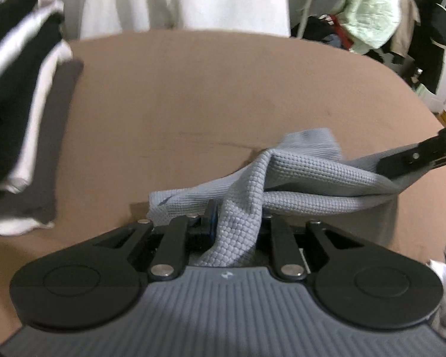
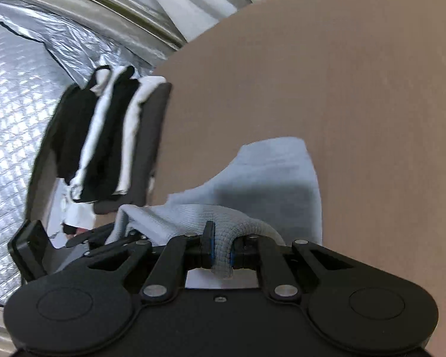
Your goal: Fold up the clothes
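Cloth is what I have in both my tongs: a soft grey waffle cloth (image 1: pixel 297 175) with little bumpy squares all over it. My left tongs (image 1: pixel 236 223) are pinched together on one bunched bit of it, and some of it hangs down between the fingers toward me. My right tongs (image 2: pixel 223 253) are pinched on another bit, and a small fold pokes out under the blue pads (image 2: pixel 212 255). From the left side I can see my right tongs reaching in from the right edge of the brown tabletop (image 1: pixel 193 104), and the cloth is stretched and twisted between the two. The rest of it lies on the tabletop, near the edge closest to me. I think this cloth is light and floppy. It will sag and twist if I let it. It is not slippery, because the bumps give my pads something to hold. I would take hold of it at its corners, not in the middle, so it opens flat. Right now my grips look like they are on bunched parts, so it may need a shake. A pile of folded black and white clothes (image 2: pixel 104 136) sits at the left edge of the tabletop, well apart from my cloth.
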The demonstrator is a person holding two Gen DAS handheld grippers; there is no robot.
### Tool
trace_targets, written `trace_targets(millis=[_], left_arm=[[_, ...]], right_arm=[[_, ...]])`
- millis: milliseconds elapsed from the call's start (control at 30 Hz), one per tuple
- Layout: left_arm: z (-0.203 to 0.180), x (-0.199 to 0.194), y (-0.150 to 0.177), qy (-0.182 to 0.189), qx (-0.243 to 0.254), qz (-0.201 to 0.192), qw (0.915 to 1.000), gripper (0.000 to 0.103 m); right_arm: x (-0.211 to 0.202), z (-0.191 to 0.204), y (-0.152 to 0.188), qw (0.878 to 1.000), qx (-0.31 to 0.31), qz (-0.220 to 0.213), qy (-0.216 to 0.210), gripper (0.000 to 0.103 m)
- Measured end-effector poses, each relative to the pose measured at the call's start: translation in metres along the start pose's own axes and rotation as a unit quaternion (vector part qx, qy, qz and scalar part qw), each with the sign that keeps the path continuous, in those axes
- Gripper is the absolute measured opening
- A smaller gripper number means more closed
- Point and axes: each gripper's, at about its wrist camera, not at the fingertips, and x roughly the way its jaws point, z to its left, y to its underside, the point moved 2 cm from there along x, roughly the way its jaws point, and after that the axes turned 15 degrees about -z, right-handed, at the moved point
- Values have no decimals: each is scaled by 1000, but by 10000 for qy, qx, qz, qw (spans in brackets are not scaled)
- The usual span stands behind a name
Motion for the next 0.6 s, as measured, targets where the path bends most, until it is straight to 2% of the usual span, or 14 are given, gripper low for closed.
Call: trace_targets(millis=[67,133,167,200,267,333,367,400,467,600], left_arm=[[-3,13,9,-166,117,4,9998,20],[-10,19,13,-272,425,-70,9987,22],[-14,20,14,-314,610,-120,9976,24],[-16,22,13,-316,697,-171,9969,26],[-4,22,8,-253,440,-299,9983,29],[14,20,5,-293,-53,-452,9985,43],[22,19,5,-296,-304,-514,9978,55],[31,18,6,-281,-558,-563,9965,63],[46,17,9,-232,-978,-627,9930,64],[55,16,12,-135,-1114,-681,9914,65]], right_arm=[[13,-6,-5,9994,-315,137,25,15],[18,-8,-4,9984,-542,57,169,16],[21,-8,-3,9976,-658,68,189,18],[25,-7,-1,9967,-777,77,205,26],[15,1,0,9917,-1269,-183,-77,39],[2,4,1,9842,-1632,-590,-350,43],[-6,3,2,9796,-1751,-864,-482,52],[-15,3,2,9740,-1865,-1135,-612,57],[-24,-9,8,9720,-1797,-1359,-670,58],[-15,-32,29,9744,-1882,-1199,-264,58]])
